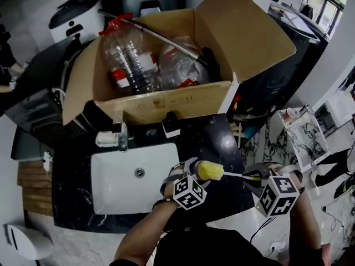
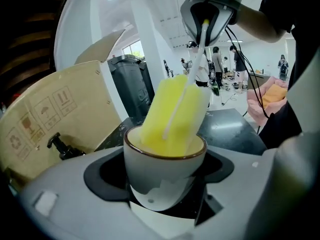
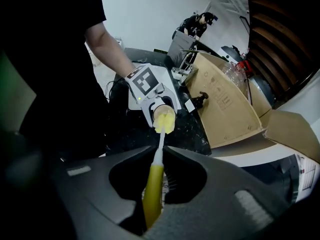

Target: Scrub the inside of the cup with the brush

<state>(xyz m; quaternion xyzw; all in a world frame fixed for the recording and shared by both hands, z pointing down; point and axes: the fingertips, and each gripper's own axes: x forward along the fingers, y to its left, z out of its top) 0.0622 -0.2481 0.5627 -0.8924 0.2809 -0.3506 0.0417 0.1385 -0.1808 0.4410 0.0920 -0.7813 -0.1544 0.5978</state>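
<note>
A small grey cup with a brown rim sits clamped in my left gripper, its mouth facing the right gripper. The yellow sponge head of the brush is pushed partly into the cup's mouth. Its thin white stem runs back to a yellow handle, and my right gripper is shut on that handle. In the head view the cup and the sponge meet over the dark counter to the right of the sink, between the left gripper and the right gripper.
A white sink is set in the black marble counter left of the grippers. An open cardboard box with plastic bottles stands behind it. A soap pump and a tap stand at the sink's far edge.
</note>
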